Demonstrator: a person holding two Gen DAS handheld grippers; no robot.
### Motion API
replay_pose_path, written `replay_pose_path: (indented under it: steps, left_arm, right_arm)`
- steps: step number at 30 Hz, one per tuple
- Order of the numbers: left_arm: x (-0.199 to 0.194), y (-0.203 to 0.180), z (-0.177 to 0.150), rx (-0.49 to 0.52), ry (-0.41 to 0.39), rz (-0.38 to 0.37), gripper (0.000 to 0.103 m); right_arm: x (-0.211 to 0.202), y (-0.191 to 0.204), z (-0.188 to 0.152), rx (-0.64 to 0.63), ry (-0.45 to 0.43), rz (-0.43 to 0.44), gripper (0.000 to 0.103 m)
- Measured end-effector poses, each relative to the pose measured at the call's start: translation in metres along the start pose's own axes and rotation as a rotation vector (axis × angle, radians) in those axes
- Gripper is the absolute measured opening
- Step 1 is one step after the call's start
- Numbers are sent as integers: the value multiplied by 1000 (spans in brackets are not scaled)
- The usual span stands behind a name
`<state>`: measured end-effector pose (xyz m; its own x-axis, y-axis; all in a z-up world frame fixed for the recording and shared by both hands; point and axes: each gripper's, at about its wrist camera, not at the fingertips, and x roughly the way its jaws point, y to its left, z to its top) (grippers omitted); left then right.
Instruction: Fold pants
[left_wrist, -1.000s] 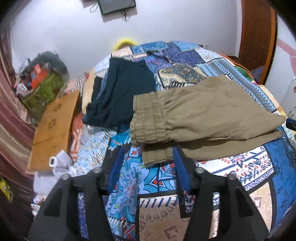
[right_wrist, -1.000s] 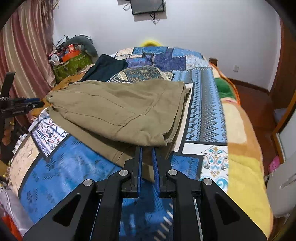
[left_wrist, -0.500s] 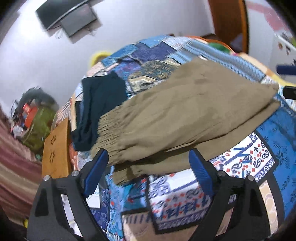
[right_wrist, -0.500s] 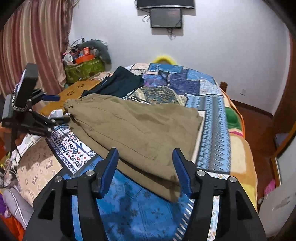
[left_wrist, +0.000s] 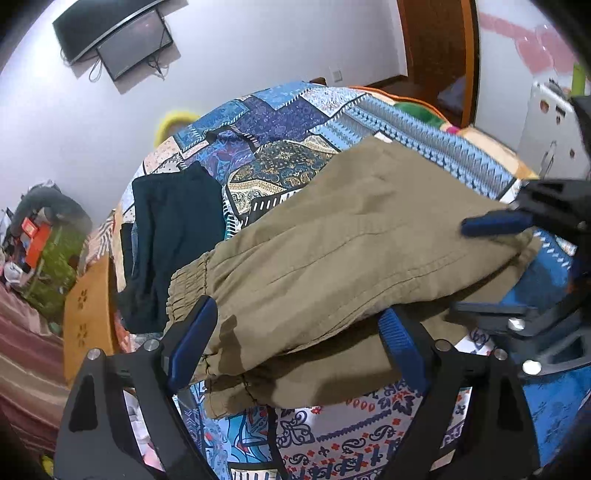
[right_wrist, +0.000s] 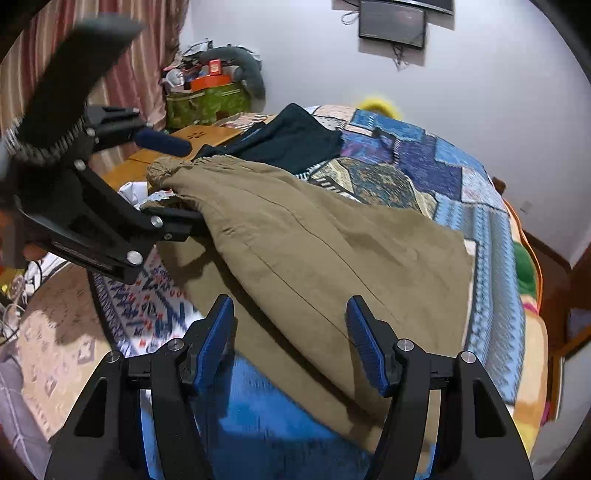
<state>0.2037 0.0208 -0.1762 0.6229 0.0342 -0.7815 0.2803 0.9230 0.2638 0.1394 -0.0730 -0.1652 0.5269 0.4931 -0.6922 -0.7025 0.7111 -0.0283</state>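
Khaki pants (left_wrist: 332, 240) lie folded on the patterned bedspread (left_wrist: 280, 118), the gathered elastic end toward the left gripper. My left gripper (left_wrist: 297, 314) is open wide, its blue pads either side of that gathered end and not pressing it. In the right wrist view the pants (right_wrist: 314, 229) run away from my right gripper (right_wrist: 290, 302). Its jaws are closing slightly, with the fabric's near edge between them, and the pads are clear of it. Each gripper shows in the other's view: right gripper (left_wrist: 476, 266), left gripper (right_wrist: 184, 181).
A dark folded garment (left_wrist: 173, 229) lies on the bed beyond the pants. A wooden board (left_wrist: 88, 317) and a green bag (right_wrist: 207, 99) with clutter stand beside the bed. A screen (left_wrist: 133, 44) hangs on the wall; a wooden door (left_wrist: 436, 48) is at the far right.
The right gripper, shut at the pants' near edge a second ago, has opened. The left gripper opened wider. Both rolled and shifted along the pants, which now lie doubled over.
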Motion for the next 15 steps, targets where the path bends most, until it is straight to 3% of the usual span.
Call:
replay_pose_path:
  steps: [2,4,5,7,9,15]
  left_arm:
    - [-1,-1,-3,-3,1,-24,83]
    - [1,-4,-7,8,10,-50,66]
    - [2,-7,-8,15,15,-53,61]
    - [4,-11,-13,28,20,-32,37]
    - [2,-13,-15,27,14,-19,26]
    - [-17,-3,-18,-48,-23,-101,20]
  right_arm:
    - [4,1,4,-4,-9,-6,39]
    - [4,0,8,12,-11,14,26]
    - [3,-1,9,21,-16,30,22]
    - [-1,1,11,10,-27,33,14]
    - [-7,5,10,-20,-35,20,11]
    - [-20,13,8,-60,-51,3,8]
